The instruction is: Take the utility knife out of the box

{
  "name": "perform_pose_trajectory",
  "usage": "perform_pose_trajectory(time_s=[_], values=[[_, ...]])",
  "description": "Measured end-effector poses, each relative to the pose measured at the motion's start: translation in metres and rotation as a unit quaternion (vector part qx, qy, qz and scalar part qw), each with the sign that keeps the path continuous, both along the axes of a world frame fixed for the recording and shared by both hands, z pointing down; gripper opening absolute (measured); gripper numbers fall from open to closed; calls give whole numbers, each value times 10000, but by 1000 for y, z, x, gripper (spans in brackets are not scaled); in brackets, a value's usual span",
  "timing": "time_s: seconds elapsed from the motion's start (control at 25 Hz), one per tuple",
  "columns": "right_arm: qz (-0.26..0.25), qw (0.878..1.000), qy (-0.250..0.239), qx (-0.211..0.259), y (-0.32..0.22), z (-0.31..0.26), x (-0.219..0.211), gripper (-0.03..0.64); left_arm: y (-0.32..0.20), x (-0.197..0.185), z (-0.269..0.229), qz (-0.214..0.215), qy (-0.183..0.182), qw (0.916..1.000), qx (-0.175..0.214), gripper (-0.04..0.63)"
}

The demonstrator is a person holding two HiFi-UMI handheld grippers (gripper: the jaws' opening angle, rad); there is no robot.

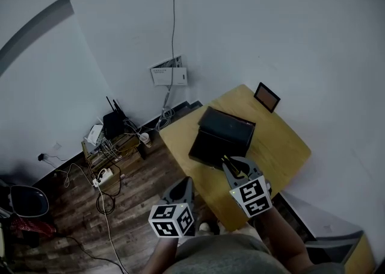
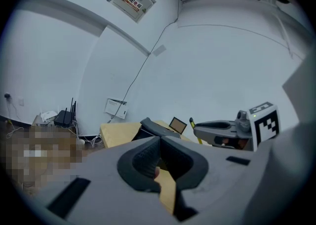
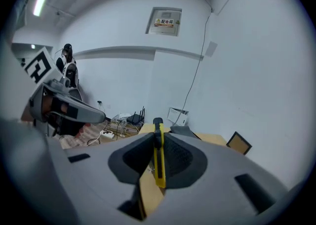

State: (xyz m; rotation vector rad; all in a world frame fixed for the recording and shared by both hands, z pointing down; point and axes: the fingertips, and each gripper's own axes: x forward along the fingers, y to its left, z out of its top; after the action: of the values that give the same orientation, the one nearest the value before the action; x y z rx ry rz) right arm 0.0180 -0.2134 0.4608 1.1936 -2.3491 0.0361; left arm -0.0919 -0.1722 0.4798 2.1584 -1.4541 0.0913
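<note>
The black box (image 1: 222, 134) lies open on the small wooden table (image 1: 283, 146). My right gripper (image 1: 230, 163) hovers over the box's near edge, shut on the yellow utility knife (image 1: 227, 159). In the right gripper view the knife (image 3: 158, 156) stands on edge between the pads, its black tip poking out past them above the box (image 3: 183, 131). My left gripper (image 1: 187, 182) hangs off the table's left edge, over the floor, jaws together with nothing in them. From the left gripper (image 2: 160, 143) view, the right gripper (image 2: 198, 129) with the knife (image 2: 193, 125) shows at the right.
A small framed picture (image 1: 266, 96) stands at the table's far corner. On the wooden floor to the left are a low rack with a router (image 1: 113, 124), cables and a power strip (image 1: 103, 177). A white wall box (image 1: 169, 76) hangs behind. A grey cabinet (image 1: 325, 224) stands at the right.
</note>
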Motion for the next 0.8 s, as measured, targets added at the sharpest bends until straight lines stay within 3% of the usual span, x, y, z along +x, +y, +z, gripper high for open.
perform_pose_trajectory(time_s=[0.36,0.8], values=[[303,9964,-780,137,25,-23,11,54,6,4,-4,-10,9,10000,52,5],[401,9942,-987,140,37,-25,17,53,9,3,-5,-7,-23,10000,71,5]])
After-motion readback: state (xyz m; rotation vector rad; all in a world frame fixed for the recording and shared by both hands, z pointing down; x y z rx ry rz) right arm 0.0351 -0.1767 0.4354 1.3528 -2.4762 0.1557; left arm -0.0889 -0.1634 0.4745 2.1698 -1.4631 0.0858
